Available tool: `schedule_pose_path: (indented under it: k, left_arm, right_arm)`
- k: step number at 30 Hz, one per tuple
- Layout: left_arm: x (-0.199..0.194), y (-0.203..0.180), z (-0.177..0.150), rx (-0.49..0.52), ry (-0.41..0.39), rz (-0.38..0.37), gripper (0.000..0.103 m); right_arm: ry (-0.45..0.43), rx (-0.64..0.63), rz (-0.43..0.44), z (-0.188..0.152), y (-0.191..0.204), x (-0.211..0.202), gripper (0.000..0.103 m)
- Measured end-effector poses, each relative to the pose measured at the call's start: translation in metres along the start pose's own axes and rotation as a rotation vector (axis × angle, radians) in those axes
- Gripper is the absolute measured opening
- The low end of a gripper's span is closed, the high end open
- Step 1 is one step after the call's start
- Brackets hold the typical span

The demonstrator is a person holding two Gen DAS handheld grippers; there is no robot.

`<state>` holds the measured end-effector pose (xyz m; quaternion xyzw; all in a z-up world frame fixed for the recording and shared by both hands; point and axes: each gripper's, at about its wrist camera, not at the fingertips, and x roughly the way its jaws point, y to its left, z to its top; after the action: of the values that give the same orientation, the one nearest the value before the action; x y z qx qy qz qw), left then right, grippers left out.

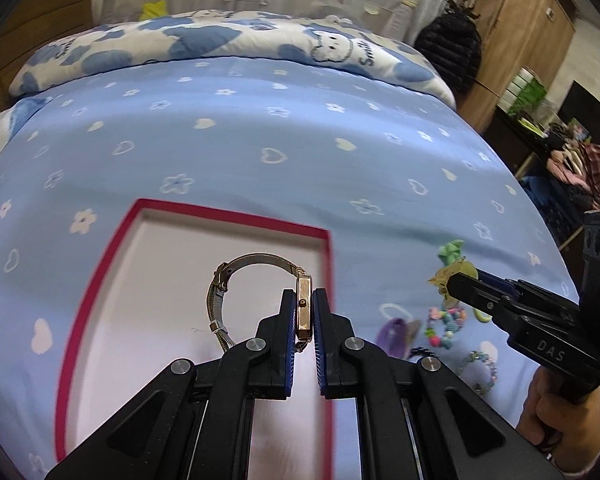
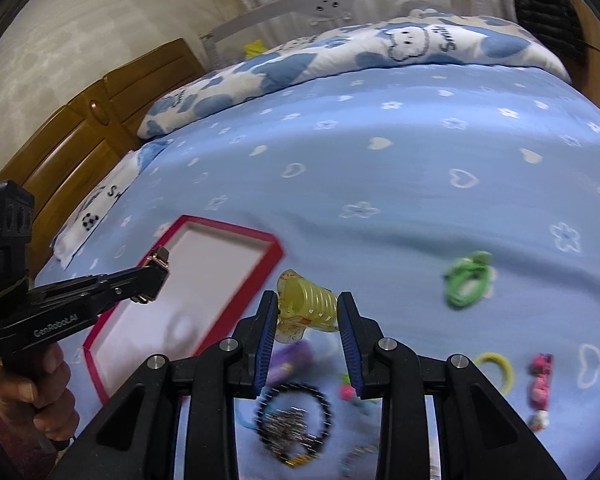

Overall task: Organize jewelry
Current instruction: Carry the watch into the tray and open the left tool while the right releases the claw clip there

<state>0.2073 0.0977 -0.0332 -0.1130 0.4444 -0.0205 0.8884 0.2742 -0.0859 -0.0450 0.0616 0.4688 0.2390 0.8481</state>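
My left gripper (image 1: 303, 295) is shut on a gold-cased watch (image 1: 302, 312), whose mesh band (image 1: 220, 300) loops out to the left. It hangs above a red-rimmed box (image 1: 228, 213) with a white floor and nothing lying in it. My right gripper (image 2: 308, 299) is shut on a translucent yellow hair claw (image 2: 310, 304), held above the blue bedspread just right of the box (image 2: 236, 229). In the right wrist view the left gripper (image 2: 156, 276) shows at the left with the watch case (image 2: 159, 258) in its tips. The right gripper (image 1: 454, 284) enters the left wrist view from the right.
Loose pieces lie on the bed (image 1: 260, 128): a green hair tie (image 2: 468, 278), a yellow ring (image 2: 496, 368), a pink clip (image 2: 540, 380), a black bead bracelet (image 2: 296, 420), a purple clip (image 1: 396, 330), a coloured bead bracelet (image 1: 444, 324). A folded quilt (image 1: 228, 40) lies at the far end.
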Motion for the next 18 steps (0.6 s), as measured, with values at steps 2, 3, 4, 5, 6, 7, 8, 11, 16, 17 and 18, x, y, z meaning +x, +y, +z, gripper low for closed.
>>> schedule_pose_path:
  k: [2,3,4,5,6,7,8,11,16,17,18]
  left_arm:
    - [-0.003,0.006,-0.001,-0.008,0.000,0.010,0.007]
    - [-0.005,0.009,0.000,-0.012,0.000,0.014,0.007]
    - [-0.007,0.012,0.000,-0.015,0.000,0.018,0.007]
    - [-0.008,0.015,-0.001,-0.020,0.000,0.025,0.007]
    - [-0.008,0.016,0.000,-0.022,0.000,0.028,0.007]
    - [-0.008,0.019,0.000,-0.027,0.002,0.034,0.007]
    - [-0.006,0.021,0.003,-0.032,0.004,0.036,0.007]
    - [-0.002,0.028,0.006,-0.046,0.012,0.053,0.007]
    - [0.016,0.040,0.018,-0.052,0.035,0.073,0.007]
    - [0.021,0.042,0.020,-0.052,0.047,0.072,0.007]
    - [0.024,0.043,0.022,-0.051,0.054,0.075,0.007]
  right_arm:
    - [0.001,-0.010,0.015,0.002,0.010,0.005,0.031]
    - [0.002,-0.015,0.023,0.004,0.015,0.008,0.031]
    - [0.003,-0.019,0.030,0.004,0.020,0.011,0.031]
    - [0.005,-0.022,0.038,0.006,0.025,0.014,0.031]
    - [0.006,-0.024,0.047,0.006,0.029,0.016,0.031]
    - [0.007,-0.027,0.056,0.007,0.034,0.019,0.031]
    - [0.009,-0.032,0.063,0.009,0.039,0.022,0.031]
    - [0.016,-0.043,0.085,0.013,0.053,0.033,0.031]
    - [0.029,-0.057,0.112,0.021,0.071,0.056,0.031]
    - [0.033,-0.057,0.114,0.023,0.073,0.061,0.031]
    - [0.040,-0.057,0.114,0.024,0.075,0.068,0.031]
